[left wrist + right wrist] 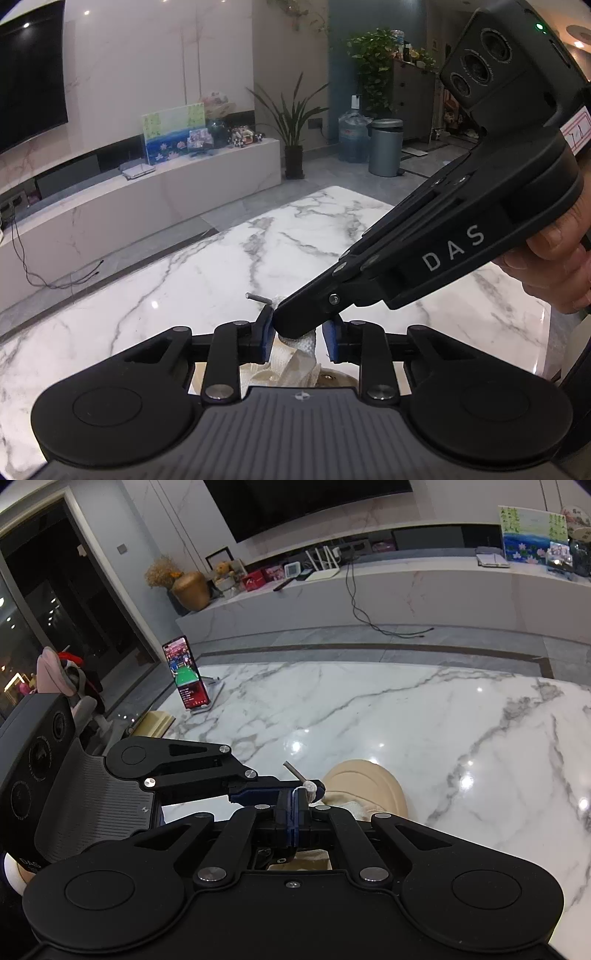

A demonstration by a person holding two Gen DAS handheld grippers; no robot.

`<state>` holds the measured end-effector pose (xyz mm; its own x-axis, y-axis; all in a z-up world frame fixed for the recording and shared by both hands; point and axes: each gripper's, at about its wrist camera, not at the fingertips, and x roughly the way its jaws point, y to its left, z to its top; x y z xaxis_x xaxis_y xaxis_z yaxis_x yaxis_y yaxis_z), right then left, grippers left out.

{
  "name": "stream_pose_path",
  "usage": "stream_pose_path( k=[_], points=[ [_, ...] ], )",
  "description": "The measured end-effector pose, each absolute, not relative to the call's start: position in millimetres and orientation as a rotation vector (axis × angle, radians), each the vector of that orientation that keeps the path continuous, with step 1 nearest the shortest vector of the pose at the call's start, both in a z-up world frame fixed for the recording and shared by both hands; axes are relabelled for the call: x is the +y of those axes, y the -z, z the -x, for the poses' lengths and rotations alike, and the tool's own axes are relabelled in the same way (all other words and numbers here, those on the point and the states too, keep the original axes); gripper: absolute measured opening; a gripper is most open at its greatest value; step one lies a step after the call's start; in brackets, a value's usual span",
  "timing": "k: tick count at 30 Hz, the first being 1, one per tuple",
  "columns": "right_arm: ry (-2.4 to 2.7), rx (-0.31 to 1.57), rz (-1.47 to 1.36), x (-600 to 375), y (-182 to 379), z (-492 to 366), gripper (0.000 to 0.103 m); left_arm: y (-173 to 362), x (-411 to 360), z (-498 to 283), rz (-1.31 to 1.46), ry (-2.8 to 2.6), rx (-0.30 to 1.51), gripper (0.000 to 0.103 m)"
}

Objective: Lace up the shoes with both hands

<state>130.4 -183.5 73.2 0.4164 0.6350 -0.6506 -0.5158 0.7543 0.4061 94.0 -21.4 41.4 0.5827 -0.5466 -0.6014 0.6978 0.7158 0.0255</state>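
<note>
**Shoelace [306, 343], white, flat and woven: soft and floppy, so I hold it near the tip**

The shoelace comes up from the beige shoe with the round toe [365, 779]. The shoe sits on the shiny white marble table [406, 709], right under my two grippers.

My right gripper [293, 808] has its blue pads pressed together on the shoelace, just below the small grey hard tip [293, 770]. The tip sticks out above the pads, up and a bit to the side.

My left gripper [298, 334] has its jaws a little apart. The nose of my right gripper and the lace are both between them. One pad [267, 332] looks like it touches the right gripper. I see a thin dark gap between the lace and the other pad, so I think my left jaws are not squeezing it.

I think this lace is very light. It bends and flops and it cannot push through a hole by itself. The flat cloth should not slip much in soft pads. The grey tip is stiff, so it is the part that can poke into a hole. The best place to hold is the cloth right behind the tip. The shoe looks soft and light, so a hard pull may drag it.
</note>
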Motion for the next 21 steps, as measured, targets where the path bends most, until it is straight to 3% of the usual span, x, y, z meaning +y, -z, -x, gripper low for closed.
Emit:
stream_pose_path(
  k=[3,7,14,21],
  points=[
    [-0.725,0.89,-0.149,-183.5,-72.4,-129.5,0.001,-38.7,-22.9,-93.3,-0.294,0.733,0.612,0.018],
    [-0.731,0.886,-0.176,-188.6,-75.1,-129.0,0.003,-37.7,-20.2,-93.7,-0.288,0.738,0.615,0.003],
    [-0.699,0.871,-0.202,-205.7,-80.0,-129.3,0.004,-39.7,-14.3,-94.6,-0.303,0.724,0.609,0.002],
    [-0.707,0.925,-0.006,-194.2,-67.0,-117.5,0.006,-39.2,-1.3,-91.5,-0.373,0.743,0.653,0.002]
  ],
)
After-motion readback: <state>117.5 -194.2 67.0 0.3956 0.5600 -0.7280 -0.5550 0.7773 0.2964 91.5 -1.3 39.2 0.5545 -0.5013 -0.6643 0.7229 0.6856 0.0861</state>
